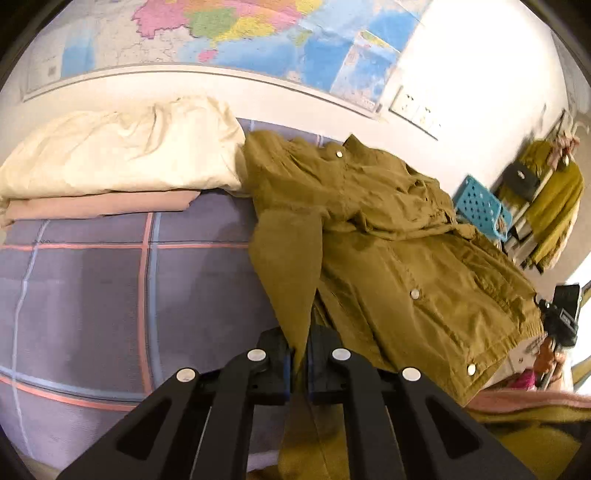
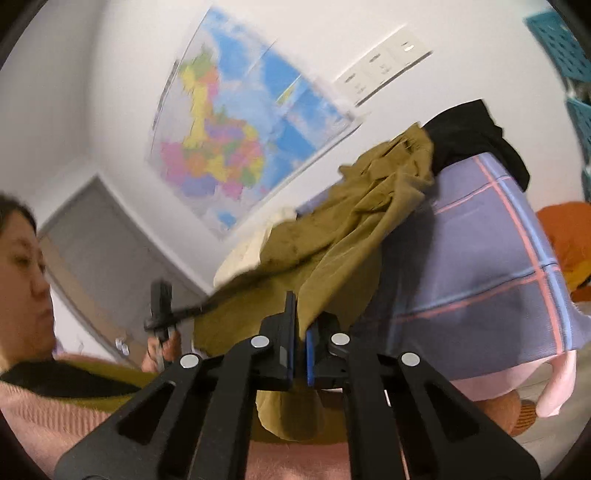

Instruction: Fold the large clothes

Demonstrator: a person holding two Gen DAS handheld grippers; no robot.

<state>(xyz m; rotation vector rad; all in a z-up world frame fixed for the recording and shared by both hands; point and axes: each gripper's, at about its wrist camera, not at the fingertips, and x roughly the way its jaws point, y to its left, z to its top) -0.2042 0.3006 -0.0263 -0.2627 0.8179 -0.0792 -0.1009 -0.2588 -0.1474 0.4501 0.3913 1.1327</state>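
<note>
Item: olive jacket (image 1: pixel 388 236), snap-buttoned, lying on the checked bed sheet (image 1: pixel 92 288); collar toward the wall map (image 1: pixel 229 33), hem toward you, long axis running away from you. No readable writing on jacket or map; print too blurred. Your left gripper (image 1: pixel 298 363) has its fingers pinching a sleeve. Your right gripper (image 2: pixel 301 354) has its fingers pinching jacket cloth. Adjacent: cream bedding (image 1: pixel 122 147), blue basket (image 1: pixel 480 206).
</note>
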